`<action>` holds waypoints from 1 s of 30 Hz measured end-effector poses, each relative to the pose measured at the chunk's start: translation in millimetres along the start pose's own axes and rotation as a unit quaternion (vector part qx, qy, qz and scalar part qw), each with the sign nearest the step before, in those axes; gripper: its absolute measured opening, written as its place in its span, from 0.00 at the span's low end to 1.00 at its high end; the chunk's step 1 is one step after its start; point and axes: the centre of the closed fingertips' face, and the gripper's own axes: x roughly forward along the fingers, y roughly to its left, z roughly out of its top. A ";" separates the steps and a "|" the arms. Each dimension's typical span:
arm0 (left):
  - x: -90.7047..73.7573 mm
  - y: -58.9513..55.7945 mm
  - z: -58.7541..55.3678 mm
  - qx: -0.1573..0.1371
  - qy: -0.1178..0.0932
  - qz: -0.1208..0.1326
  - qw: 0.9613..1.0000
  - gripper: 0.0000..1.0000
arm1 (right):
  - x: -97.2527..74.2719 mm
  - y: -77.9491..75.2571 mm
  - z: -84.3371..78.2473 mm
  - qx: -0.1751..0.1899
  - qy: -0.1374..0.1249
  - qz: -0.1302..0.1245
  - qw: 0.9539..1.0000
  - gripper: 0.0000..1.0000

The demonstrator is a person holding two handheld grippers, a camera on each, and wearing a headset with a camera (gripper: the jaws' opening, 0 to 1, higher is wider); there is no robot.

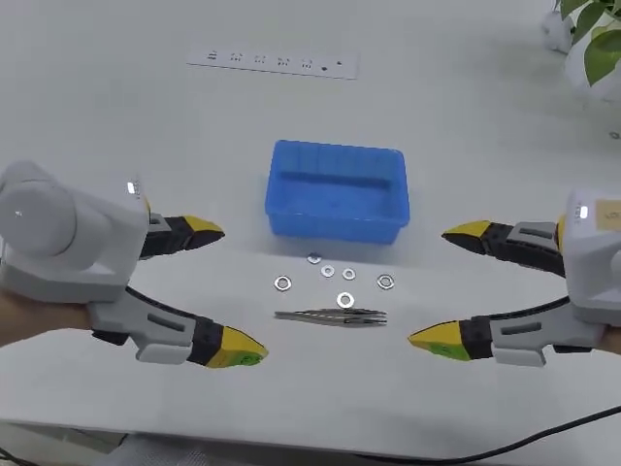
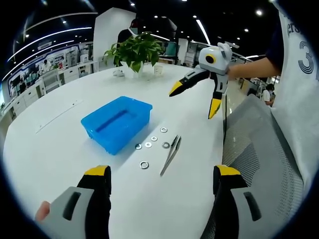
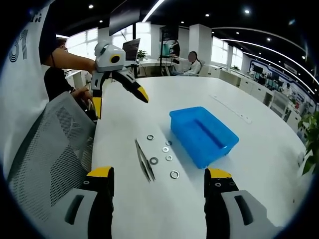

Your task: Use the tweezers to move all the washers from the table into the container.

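Washers [image 1: 328, 271], six small silver metal rings, all lie at six o'clock of the empty blue plastic container [image 1: 337, 225], none inside yet. Left gripper [image 1: 242, 291] spread wide, slim steel tweezers [image 1: 332, 316] untouched between, right gripper [image 1: 428, 287] spread wide at three o'clock

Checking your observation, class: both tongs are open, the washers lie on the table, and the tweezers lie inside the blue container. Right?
No. The tweezers lie on the table beside the washers, not inside the blue container, as the head view shows. The rest holds.

Blue container [image 1: 337, 190], silver washers [image 1: 330, 278]
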 end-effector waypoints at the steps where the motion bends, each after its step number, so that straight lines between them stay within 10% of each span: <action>1: -0.6 0.1 0.1 0.000 0.000 0.001 1.000 0.90 | 0.1 0.1 0.2 0.000 0.000 0.000 1.000 0.74; 30: 1.4 -4.9 -2.2 0.003 0.008 -0.007 1.000 0.88 | -3.0 7.3 -11.8 0.008 0.015 0.004 1.000 0.73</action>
